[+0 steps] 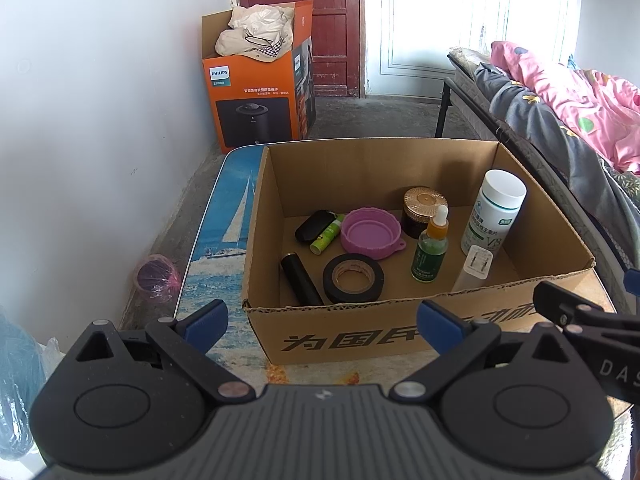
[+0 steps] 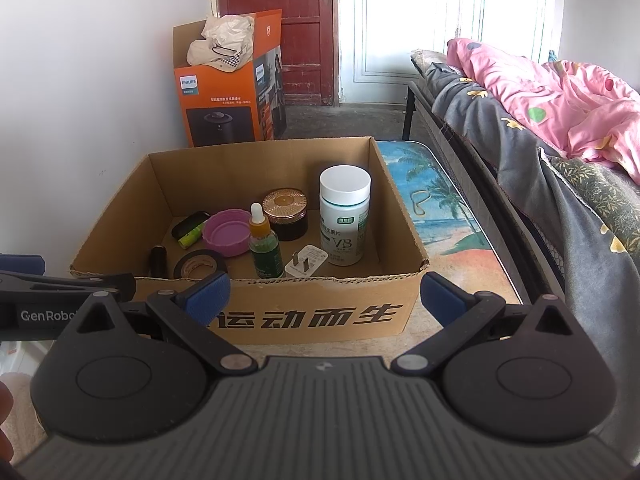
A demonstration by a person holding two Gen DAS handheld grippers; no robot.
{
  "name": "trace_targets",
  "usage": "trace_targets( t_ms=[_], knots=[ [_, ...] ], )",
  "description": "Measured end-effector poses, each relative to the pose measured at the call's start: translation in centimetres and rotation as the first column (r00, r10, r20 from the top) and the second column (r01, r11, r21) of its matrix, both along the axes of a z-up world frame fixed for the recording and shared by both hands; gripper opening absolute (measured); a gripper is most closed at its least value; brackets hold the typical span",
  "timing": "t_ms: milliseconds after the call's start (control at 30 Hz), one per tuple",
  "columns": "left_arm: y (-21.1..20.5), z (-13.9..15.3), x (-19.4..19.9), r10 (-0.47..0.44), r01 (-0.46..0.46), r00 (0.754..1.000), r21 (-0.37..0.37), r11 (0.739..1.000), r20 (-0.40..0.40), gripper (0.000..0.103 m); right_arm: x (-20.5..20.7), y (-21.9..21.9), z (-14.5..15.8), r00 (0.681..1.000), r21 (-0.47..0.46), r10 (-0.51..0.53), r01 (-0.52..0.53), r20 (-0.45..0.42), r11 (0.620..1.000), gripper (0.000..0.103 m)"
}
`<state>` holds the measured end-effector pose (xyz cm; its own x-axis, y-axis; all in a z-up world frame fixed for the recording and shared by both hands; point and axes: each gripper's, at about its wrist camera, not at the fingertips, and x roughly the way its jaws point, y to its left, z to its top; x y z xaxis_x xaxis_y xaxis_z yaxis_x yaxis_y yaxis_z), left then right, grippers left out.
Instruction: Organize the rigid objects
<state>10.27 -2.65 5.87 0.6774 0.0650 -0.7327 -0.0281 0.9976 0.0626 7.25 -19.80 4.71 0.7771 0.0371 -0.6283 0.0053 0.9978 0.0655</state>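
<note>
An open cardboard box (image 1: 400, 332) (image 2: 312, 316) stands on a low table with a beach print. Inside it are a white pill bottle (image 1: 494, 212) (image 2: 345, 216), a green dropper bottle (image 1: 431, 246) (image 2: 264, 246), a gold-lidded dark jar (image 1: 422, 210) (image 2: 285, 214), a pink lid (image 1: 370, 232) (image 2: 226, 236), a black tape roll (image 1: 353, 278) (image 2: 200, 266), a black tube (image 1: 300, 280) (image 2: 158, 260), a small green tube (image 1: 326, 236), a black case (image 1: 314, 226) and a white plug (image 1: 476, 264) (image 2: 306, 262). My left gripper (image 1: 322, 320) and right gripper (image 2: 324, 296) hang open and hold nothing, just in front of the box.
An orange appliance carton (image 1: 256, 96) (image 2: 228, 92) stuffed with cloth stands against the far wall by a red door. A bed with pink and grey bedding (image 1: 568, 112) (image 2: 540, 120) runs along the right. A rubber band (image 2: 420, 202) lies on the table (image 2: 452, 232) right of the box.
</note>
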Motion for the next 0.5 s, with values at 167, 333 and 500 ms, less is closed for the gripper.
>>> trace_targets(
  t_ms=[167, 333, 500],
  knots=[
    [-0.10, 0.01, 0.00, 0.000, 0.000, 1.000, 0.001, 1.000, 0.000, 0.101, -0.03, 0.04, 0.07, 1.000, -0.001, 0.000, 0.000, 0.000, 1.000, 0.102],
    [-0.13, 0.09, 0.00, 0.000, 0.000, 1.000, 0.001, 1.000, 0.002, 0.101, -0.02, 0.06, 0.06, 1.000, -0.001, 0.000, 0.000, 0.001, 1.000, 0.102],
    [-0.11, 0.10, -0.01, -0.001, 0.001, 1.000, 0.002, 1.000, 0.002, 0.101, -0.13, 0.16, 0.23, 1.000, -0.002, 0.000, 0.000, 0.002, 1.000, 0.102]
  ],
)
